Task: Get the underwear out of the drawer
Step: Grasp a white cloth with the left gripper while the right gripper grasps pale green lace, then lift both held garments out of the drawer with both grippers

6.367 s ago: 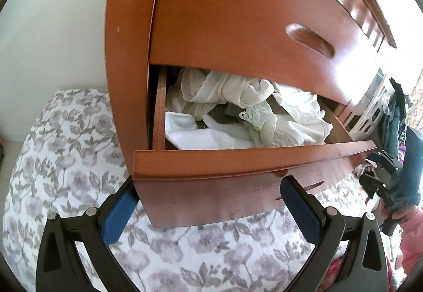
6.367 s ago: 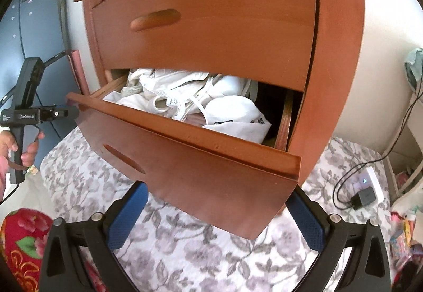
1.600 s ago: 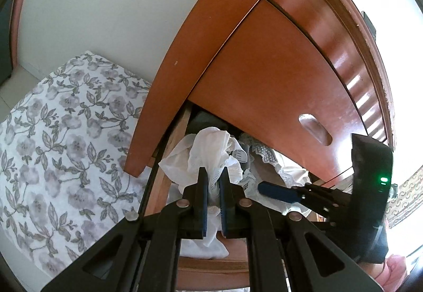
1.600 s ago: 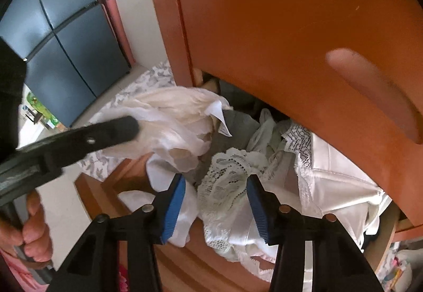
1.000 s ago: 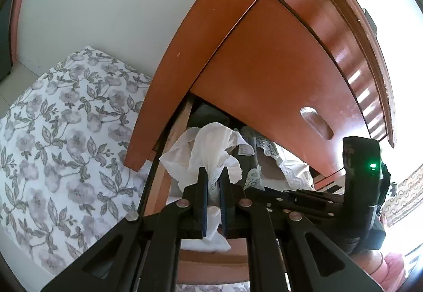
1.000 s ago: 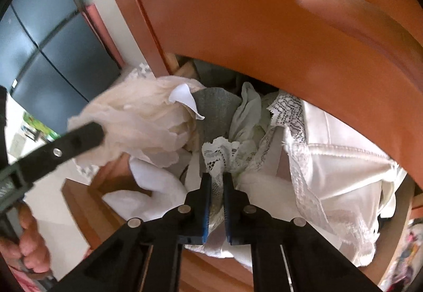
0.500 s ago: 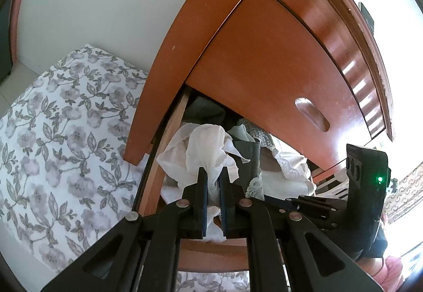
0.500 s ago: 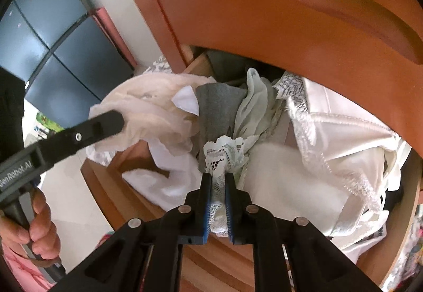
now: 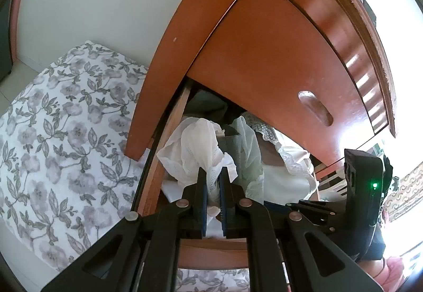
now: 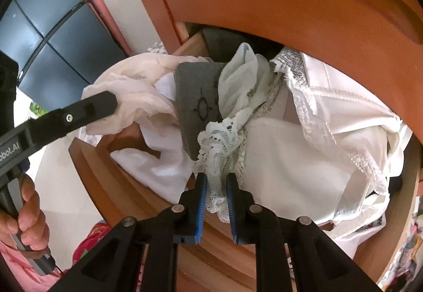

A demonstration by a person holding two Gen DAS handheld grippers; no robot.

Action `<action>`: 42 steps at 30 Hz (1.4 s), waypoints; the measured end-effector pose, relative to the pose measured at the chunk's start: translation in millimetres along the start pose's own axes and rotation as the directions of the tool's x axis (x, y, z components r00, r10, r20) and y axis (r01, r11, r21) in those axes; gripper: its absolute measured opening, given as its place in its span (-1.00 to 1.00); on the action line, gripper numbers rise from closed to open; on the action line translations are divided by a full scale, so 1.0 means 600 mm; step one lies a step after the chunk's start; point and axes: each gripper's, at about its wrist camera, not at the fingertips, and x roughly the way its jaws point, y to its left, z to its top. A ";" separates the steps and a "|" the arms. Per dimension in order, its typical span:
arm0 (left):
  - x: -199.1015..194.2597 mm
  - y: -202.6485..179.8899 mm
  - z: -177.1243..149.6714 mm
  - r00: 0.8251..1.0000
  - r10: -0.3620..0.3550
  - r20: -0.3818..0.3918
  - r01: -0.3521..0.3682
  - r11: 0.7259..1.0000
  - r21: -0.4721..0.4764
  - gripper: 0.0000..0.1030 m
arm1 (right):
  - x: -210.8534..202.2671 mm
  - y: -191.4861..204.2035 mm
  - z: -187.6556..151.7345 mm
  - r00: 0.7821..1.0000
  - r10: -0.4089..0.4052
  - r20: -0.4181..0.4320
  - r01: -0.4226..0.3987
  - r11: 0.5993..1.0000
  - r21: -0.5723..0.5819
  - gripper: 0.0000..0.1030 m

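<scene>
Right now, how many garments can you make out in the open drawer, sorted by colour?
White or cream: 4, namely sheer cream piece, plain white piece, lace-edged piece, satin piece.
Grey: 1.
Pale green: 1.
Total: 6 visible.

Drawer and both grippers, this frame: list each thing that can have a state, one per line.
Lower drawer: pulled open, full of garments.
Upper drawer: closed.
Left gripper: shut on cream garment, lifted above the drawer edge.
Right gripper: shut on lace garment, partly pulled up.
Grey garment: loose, lying between the two gripped pieces.
White satin garment: lying in the drawer, ungripped.
</scene>
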 end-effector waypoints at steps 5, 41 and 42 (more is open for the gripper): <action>0.000 0.002 -0.001 1.000 0.018 0.004 -0.018 1.000 0.004 -0.85 | -0.003 -0.008 0.003 0.999 0.030 0.038 -0.030 1.000 0.007 -0.92; -0.137 -0.111 -0.013 0.983 -0.028 0.184 0.009 0.995 0.101 -0.85 | -0.339 -0.075 -0.117 0.807 0.226 0.546 -0.320 0.944 0.083 -0.89; -0.136 -0.111 -0.014 0.984 -0.027 0.178 0.009 0.995 0.101 -0.85 | -0.328 -0.076 -0.114 0.817 0.213 0.536 -0.307 0.947 0.092 -0.89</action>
